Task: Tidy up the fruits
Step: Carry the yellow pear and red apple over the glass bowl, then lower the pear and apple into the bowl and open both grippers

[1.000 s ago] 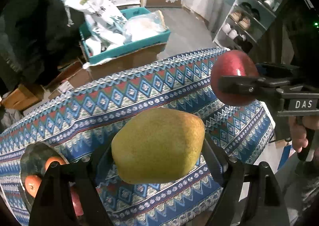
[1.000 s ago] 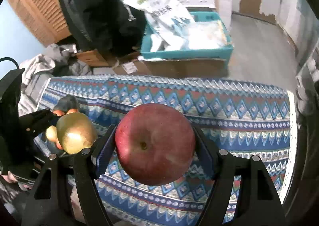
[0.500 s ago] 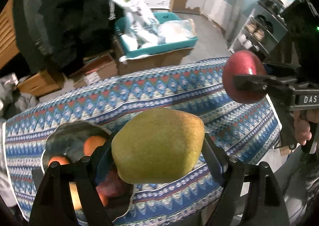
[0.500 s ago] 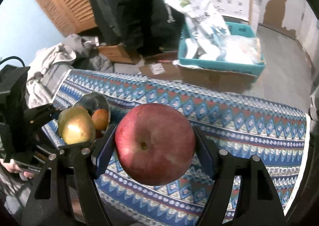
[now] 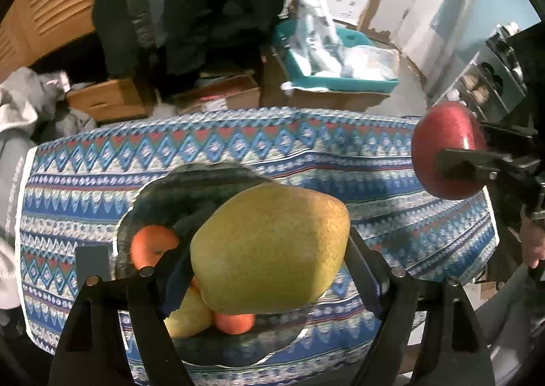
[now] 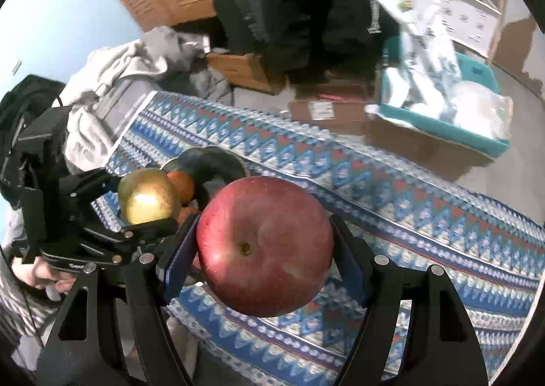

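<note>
Two grippers are each clamping one fruit above a table draped in a blue patterned cloth (image 5: 306, 147). In the left wrist view, the left gripper (image 5: 269, 249) is grasping a yellow-green pear (image 5: 269, 249) between its two black fingers (image 5: 361, 270), and the pear is hanging directly over a dark bowl (image 5: 190, 181) that is sitting on the cloth. Inside the bowl, an orange (image 5: 153, 244) is lying at about nine o'clock from the pear, a second orange (image 5: 235, 323) is peeking out at six o'clock beneath it, and a yellow fruit (image 5: 187, 318) is resting at about seven o'clock, touching that second orange. At three o'clock in the same view, the right gripper (image 5: 453, 161) is holding a red apple (image 5: 446, 151) in the air, well apart from the bowl, with a hand (image 5: 533, 243) showing below it. In the right wrist view, the apple (image 6: 264, 246) is filling the space between the right gripper's (image 6: 264, 246) fingers (image 6: 177, 260), clenched on both sides, stem end facing the camera. At nine to ten o'clock from the apple, the left gripper (image 6: 146, 198) is carrying the pear (image 6: 148, 197) just in front of the bowl (image 6: 218, 161), with an orange (image 6: 180, 186) visible just beside the pear. Beyond the table, cardboard boxes (image 6: 245, 69) and a teal bin (image 6: 442, 123) holding plastic bags are sitting on the floor.
</note>
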`<state>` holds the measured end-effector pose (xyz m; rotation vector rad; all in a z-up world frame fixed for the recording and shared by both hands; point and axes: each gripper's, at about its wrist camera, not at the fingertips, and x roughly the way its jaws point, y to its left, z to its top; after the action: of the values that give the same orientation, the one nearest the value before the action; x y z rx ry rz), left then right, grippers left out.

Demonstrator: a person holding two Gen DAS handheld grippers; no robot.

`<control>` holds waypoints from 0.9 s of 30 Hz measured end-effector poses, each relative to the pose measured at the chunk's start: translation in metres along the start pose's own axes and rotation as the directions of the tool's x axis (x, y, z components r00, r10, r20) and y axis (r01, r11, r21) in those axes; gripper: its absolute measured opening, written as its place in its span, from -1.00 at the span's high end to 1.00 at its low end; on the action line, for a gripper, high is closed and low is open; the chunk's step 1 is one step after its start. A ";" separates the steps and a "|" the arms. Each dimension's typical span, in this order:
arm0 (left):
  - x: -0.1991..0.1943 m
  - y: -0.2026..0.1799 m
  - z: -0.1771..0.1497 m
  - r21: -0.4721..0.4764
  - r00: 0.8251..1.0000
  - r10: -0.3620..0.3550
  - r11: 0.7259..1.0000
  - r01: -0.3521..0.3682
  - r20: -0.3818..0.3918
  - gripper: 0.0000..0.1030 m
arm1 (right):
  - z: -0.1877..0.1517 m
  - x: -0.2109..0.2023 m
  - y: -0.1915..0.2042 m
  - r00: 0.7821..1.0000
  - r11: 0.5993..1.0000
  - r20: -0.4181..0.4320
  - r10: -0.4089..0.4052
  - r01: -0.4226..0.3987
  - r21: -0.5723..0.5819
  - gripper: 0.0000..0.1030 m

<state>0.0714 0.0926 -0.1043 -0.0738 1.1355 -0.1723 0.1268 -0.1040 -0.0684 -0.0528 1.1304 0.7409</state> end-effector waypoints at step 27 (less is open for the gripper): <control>0.046 0.094 -0.045 -0.190 0.994 0.004 0.982 -0.025 -0.108 -0.61 | 0.037 0.138 0.082 0.982 0.995 -0.167 0.086 -0.094 -0.041 -0.45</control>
<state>0.0590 0.1789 -0.1777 -0.2287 1.2575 -0.0541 0.1405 0.0440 -0.1405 -0.1070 1.2793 0.8570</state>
